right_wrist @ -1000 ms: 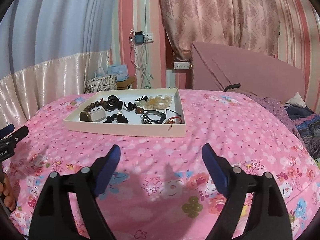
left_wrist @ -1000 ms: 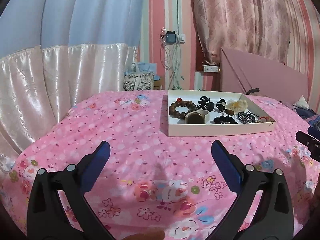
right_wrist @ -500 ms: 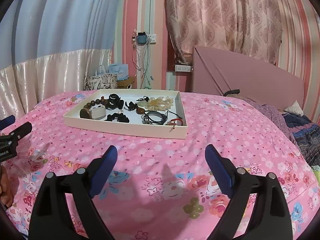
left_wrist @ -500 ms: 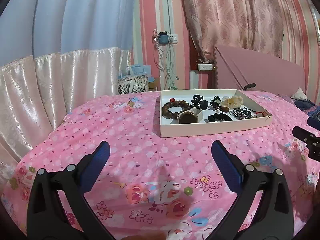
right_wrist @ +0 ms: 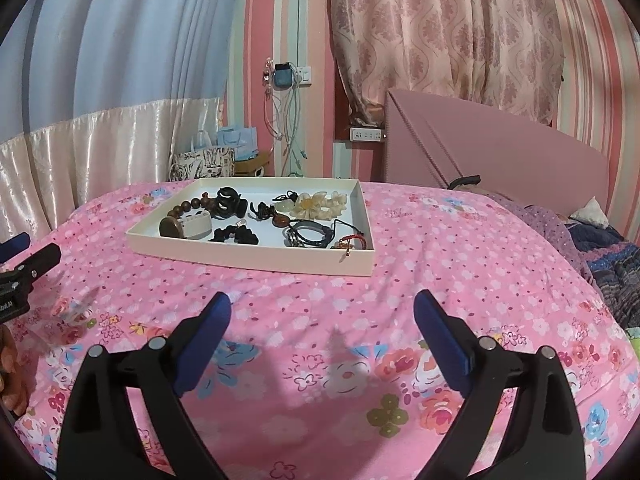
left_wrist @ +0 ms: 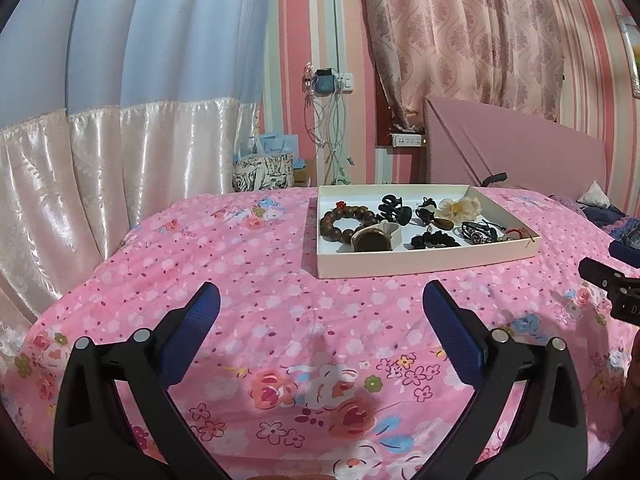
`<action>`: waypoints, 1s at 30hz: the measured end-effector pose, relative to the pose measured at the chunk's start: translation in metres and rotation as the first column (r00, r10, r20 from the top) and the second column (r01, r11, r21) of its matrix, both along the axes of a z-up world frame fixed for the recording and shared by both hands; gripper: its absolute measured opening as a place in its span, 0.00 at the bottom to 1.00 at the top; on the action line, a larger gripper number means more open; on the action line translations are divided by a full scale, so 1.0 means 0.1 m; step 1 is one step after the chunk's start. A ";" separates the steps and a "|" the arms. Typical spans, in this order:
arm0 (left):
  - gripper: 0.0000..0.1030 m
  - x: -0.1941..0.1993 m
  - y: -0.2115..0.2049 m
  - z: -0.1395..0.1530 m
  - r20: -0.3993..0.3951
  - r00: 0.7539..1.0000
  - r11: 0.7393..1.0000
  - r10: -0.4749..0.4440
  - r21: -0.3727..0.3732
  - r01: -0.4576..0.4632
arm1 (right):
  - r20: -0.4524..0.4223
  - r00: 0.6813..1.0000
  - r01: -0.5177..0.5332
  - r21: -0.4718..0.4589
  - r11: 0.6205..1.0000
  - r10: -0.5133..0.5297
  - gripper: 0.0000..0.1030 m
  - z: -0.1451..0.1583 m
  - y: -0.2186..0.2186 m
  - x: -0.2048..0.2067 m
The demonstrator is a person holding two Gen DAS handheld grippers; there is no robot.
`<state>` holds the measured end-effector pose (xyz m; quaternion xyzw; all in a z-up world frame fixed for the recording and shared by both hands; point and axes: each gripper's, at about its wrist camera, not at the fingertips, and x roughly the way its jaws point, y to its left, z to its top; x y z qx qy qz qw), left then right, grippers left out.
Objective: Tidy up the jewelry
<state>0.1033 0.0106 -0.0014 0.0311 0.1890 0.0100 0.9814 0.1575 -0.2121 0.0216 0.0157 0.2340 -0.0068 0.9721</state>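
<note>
Jewelry tray [right_wrist: 256,254] beyond right gripper [right_wrist: 322,308]

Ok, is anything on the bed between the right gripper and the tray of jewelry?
Nothing visible. Only bare pink floral bedspread lies between the right gripper, whose empty jaws are opening, and the tray. The tray's near wall stands in front of the jewelry, so reach over it.

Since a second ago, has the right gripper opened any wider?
Yes. The right gripper is opening: its blue fingertips stand farther apart against the pink floral bedspread than before, with nothing between them.
</note>
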 end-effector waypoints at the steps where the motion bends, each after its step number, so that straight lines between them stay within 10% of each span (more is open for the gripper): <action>1: 0.97 -0.01 -0.01 0.00 0.002 1.000 1.000 -0.001 0.005 0.001 | 0.002 1.000 -0.002 0.007 1.000 0.002 0.90 0.00 -0.01 0.00; 30: 0.97 -0.04 0.02 0.04 0.030 0.999 1.000 0.016 0.027 -0.017 | 0.018 1.000 -0.006 0.039 0.999 0.005 0.96 0.02 -0.10 -0.03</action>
